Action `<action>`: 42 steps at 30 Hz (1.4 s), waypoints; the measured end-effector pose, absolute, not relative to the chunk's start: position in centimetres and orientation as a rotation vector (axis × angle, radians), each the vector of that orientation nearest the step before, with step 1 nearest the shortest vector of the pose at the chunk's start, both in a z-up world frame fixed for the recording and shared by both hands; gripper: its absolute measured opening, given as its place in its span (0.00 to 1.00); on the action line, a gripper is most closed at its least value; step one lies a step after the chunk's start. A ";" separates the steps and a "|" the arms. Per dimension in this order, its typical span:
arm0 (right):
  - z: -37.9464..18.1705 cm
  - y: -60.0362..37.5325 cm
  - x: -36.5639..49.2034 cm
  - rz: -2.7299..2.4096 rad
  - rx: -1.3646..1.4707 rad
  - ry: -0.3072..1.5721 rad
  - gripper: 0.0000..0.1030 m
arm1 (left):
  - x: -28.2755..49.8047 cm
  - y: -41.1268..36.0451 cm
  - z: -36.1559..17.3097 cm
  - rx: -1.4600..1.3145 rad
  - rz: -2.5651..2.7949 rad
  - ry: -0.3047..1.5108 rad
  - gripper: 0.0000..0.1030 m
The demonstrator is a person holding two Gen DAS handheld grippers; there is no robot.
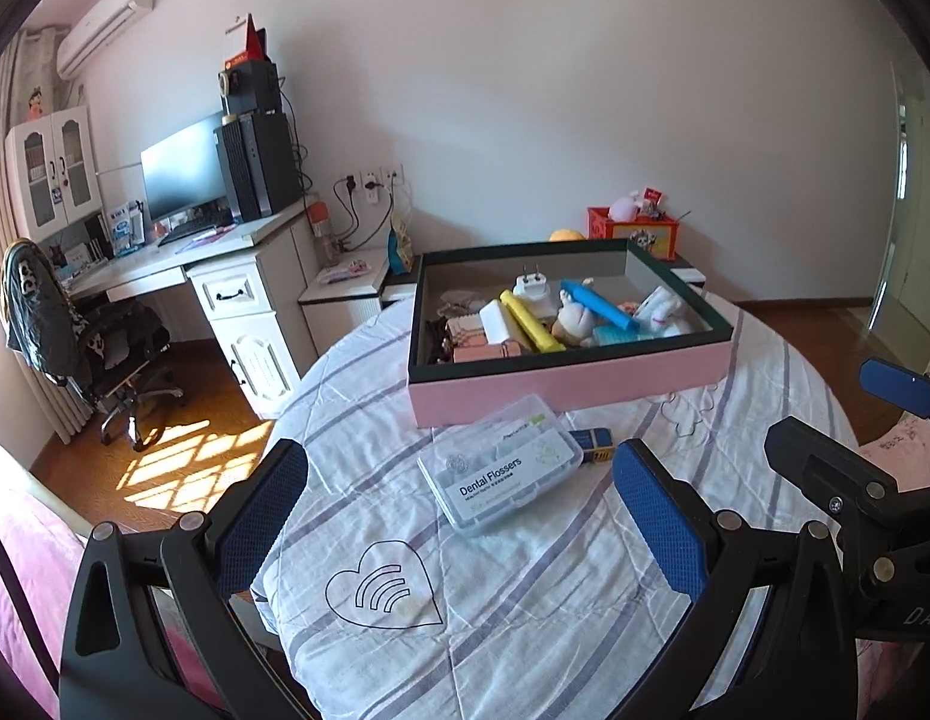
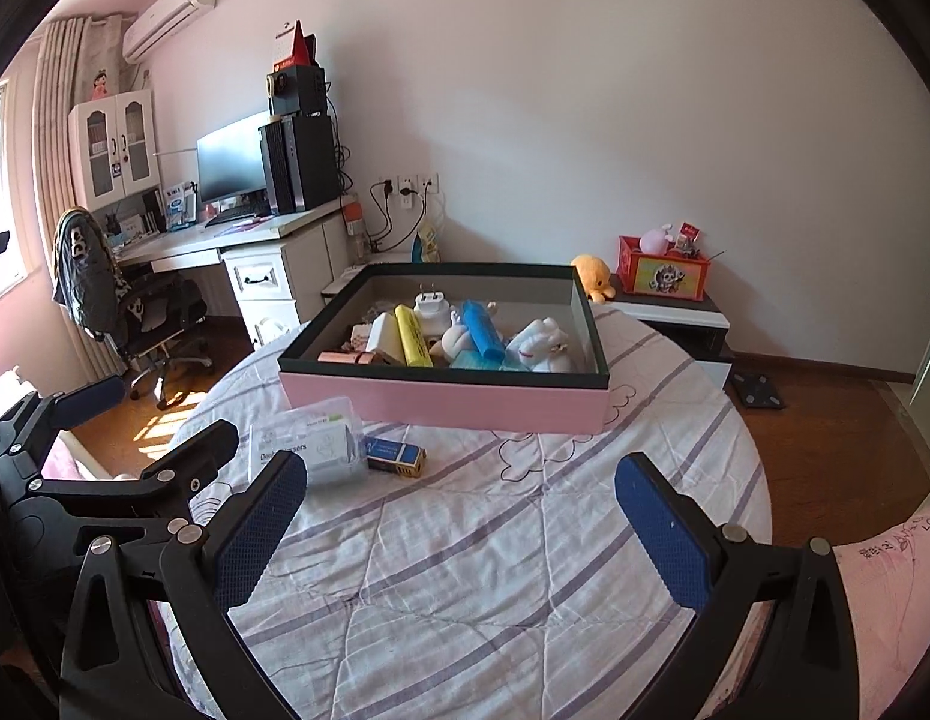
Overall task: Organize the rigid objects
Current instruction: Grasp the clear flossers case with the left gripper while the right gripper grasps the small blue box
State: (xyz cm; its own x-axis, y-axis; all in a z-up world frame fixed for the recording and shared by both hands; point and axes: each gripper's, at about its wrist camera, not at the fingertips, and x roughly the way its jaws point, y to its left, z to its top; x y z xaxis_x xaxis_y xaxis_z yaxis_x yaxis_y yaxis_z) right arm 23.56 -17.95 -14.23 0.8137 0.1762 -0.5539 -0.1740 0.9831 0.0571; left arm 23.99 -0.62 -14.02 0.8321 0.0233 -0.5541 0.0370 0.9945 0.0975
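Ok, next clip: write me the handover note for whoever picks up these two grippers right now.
Left gripper: jaws open, empty, hovering over the quilt.
Right gripper: jaws open, empty.
Pink box already holds the plug adapter, yellow and blue tubes and soft toys.
Left to do: dental flossers case and small blue box lie beside each other on the quilt in front of the box.

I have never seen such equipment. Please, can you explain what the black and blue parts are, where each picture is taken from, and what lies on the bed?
These are hand-held tongs, one per hand, each carrying a camera that looks along its fingers. The left tongs and right tongs are both open and hold nothing. On the striped bedcover stands a pink box filled with small things. In front of it lie a clear dental flossers case and a small blue box.
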 end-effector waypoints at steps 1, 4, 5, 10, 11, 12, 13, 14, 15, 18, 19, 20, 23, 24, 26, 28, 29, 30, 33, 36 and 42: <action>-14.9 -17.9 24.3 0.192 0.006 0.612 1.00 | 24.7 -0.6 -14.7 0.112 -0.005 0.606 1.00; -16.9 -17.6 26.1 0.194 0.001 0.671 1.00 | 26.7 -0.5 -16.8 0.128 -0.007 0.664 1.00; -17.6 -17.5 26.8 0.193 -0.003 0.693 1.00 | 27.3 -0.4 -17.5 0.130 -0.010 0.686 1.00; -20.1 -17.7 28.9 0.206 0.002 0.768 1.00 | 29.4 -0.4 -20.2 0.145 -0.048 0.758 1.00; -20.4 -17.8 29.2 0.210 0.001 0.779 1.00 | 29.7 -0.5 -20.5 0.153 -0.058 0.763 1.00; -20.7 -17.7 29.4 0.212 0.001 0.787 1.00 | 30.0 -0.5 -20.8 0.162 -0.069 0.766 1.00; -20.9 -17.6 29.6 0.212 -0.002 0.795 1.00 | 30.3 -0.5 -21.0 0.169 -0.081 0.767 1.00; -21.2 -17.5 29.8 0.215 -0.004 0.802 1.00 | 30.6 -0.5 -21.2 0.176 -0.093 0.769 1.00; -21.4 -17.5 30.0 0.218 -0.006 0.810 1.00 | 31.0 -0.5 -21.4 0.185 -0.105 0.774 1.00; -22.0 -17.2 30.4 0.227 -0.009 0.830 1.00 | 32.1 -0.8 -22.0 0.215 -0.132 0.784 1.00; -22.2 -17.1 30.6 0.231 -0.009 0.838 1.00 | 32.6 -0.8 -22.2 0.221 -0.148 0.794 1.00; -22.4 -17.0 30.7 0.231 -0.010 0.845 1.00 | 33.0 -0.9 -22.5 0.223 -0.159 0.805 1.00; -22.6 -16.6 31.3 0.229 -0.027 0.855 1.00 | 33.7 -0.7 -23.0 0.202 -0.172 0.816 0.87; -22.6 -16.4 31.5 0.232 -0.033 0.859 1.00 | 33.7 -0.5 -23.0 0.190 -0.169 0.818 0.87; -22.6 -16.1 32.0 0.239 -0.049 0.864 1.00 | 33.5 -0.2 -23.0 0.177 -0.176 0.812 0.84; -22.7 -15.5 32.7 0.259 -0.074 0.870 1.00 | 32.9 0.3 -22.9 0.167 -0.151 0.805 0.78; -22.7 -15.1 33.0 0.269 -0.095 0.872 1.00 | 32.6 0.7 -22.8 0.153 -0.147 0.806 0.76; -22.7 -14.7 33.5 0.280 -0.118 0.874 1.00 | 32.4 1.2 -22.8 0.137 -0.139 0.812 0.73; -23.0 -13.2 35.2 0.344 -0.171 0.894 1.00 | 31.6 2.4 -22.9 0.111 -0.100 0.815 0.68; -23.5 -11.7 37.0 0.406 -0.227 0.925 1.00 | 30.9 3.5 -23.0 0.080 -0.091 0.828 0.66; -23.9 -9.2 38.4 0.521 -0.292 0.945 0.88 | 29.9 4.5 -23.1 0.062 -0.082 0.839 0.66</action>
State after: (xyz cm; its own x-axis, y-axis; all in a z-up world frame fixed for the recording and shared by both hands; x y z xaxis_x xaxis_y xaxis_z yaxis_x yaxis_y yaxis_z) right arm 38.38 -9.20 -23.90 0.4759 0.2952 -0.8285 -0.5432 0.8395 -0.0129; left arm 29.87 4.55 -23.12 0.6655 -0.0476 -0.7448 0.0967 0.9951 0.0227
